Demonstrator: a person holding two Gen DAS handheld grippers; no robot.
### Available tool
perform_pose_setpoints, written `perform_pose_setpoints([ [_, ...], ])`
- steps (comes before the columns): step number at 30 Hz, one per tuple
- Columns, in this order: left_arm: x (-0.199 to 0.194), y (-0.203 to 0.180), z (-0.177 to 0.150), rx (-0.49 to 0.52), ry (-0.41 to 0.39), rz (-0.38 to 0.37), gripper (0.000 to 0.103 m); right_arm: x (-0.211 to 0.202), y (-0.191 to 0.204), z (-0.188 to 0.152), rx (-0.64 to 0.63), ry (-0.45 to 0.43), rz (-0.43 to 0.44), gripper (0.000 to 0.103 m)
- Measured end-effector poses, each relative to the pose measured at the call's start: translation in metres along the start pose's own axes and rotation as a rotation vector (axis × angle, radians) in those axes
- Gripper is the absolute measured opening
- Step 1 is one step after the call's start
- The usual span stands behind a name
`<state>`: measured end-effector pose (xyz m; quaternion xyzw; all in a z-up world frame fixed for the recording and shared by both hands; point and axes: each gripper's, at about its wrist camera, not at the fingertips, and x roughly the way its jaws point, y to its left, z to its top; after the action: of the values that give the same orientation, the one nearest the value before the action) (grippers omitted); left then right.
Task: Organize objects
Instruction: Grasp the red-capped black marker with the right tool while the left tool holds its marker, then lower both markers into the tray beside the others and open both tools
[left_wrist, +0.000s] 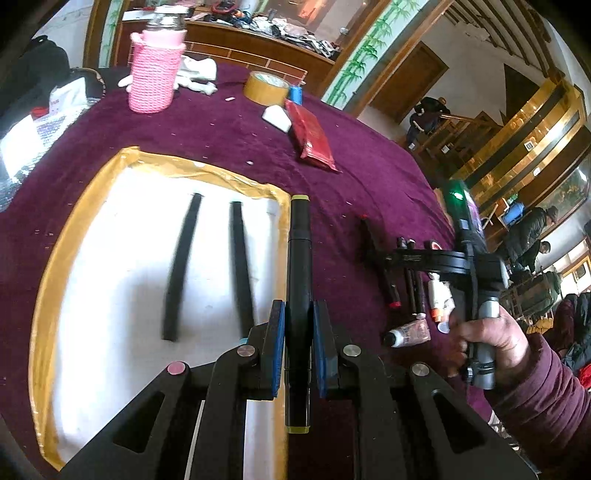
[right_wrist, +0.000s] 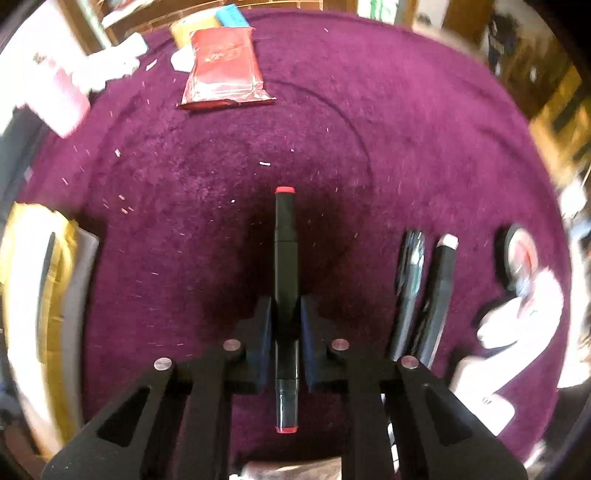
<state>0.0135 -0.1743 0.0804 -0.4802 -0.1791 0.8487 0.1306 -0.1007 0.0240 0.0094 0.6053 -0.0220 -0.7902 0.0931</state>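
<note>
In the left wrist view my left gripper (left_wrist: 299, 310) is shut on a black marker with yellow-green ends (left_wrist: 300, 236), held over the right edge of a white sheet (left_wrist: 129, 258) framed in yellow tape. Two black markers (left_wrist: 183, 266) (left_wrist: 242, 269) lie side by side on that sheet. In the right wrist view my right gripper (right_wrist: 286, 317) is shut on a black marker with red ends (right_wrist: 285, 251) above the purple cloth (right_wrist: 184, 221). From the left wrist view the right gripper (left_wrist: 384, 258) shows to the right, held by a hand (left_wrist: 491, 332).
Two more black pens (right_wrist: 410, 288) (right_wrist: 439, 291) lie right of the right gripper, beside small tubes (left_wrist: 406, 334). Farther back sit a red packet (left_wrist: 314, 136), a white eraser (left_wrist: 277, 116), a tape roll (left_wrist: 266, 88) and a pink knitted bottle cover (left_wrist: 157, 70).
</note>
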Motion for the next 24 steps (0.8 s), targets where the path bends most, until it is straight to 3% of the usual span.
perform_pose_setpoints([
  [6, -0.013, 0.033, 0.001, -0.028, -0.011, 0.037, 0.011, -0.023, -0.004, -0.012, 0.099, -0.021, 0.152, 0.012],
  [10, -0.018, 0.058, 0.006, -0.048, -0.006, 0.082, 0.011, -0.049, 0.014, -0.019, 0.110, -0.052, 0.251, 0.013],
  [15, -0.012, 0.076, 0.018, -0.023, 0.002, 0.134, 0.011, -0.065, 0.061, -0.022, 0.063, -0.051, 0.353, 0.013],
  [20, 0.006, 0.087, 0.030, 0.017, 0.028, 0.176, 0.011, -0.049, 0.114, -0.025, 0.030, 0.017, 0.436, 0.013],
  [24, 0.020, 0.092, 0.033, 0.038, 0.059, 0.194, 0.011, -0.035, 0.151, -0.028, -0.009, 0.052, 0.437, 0.013],
])
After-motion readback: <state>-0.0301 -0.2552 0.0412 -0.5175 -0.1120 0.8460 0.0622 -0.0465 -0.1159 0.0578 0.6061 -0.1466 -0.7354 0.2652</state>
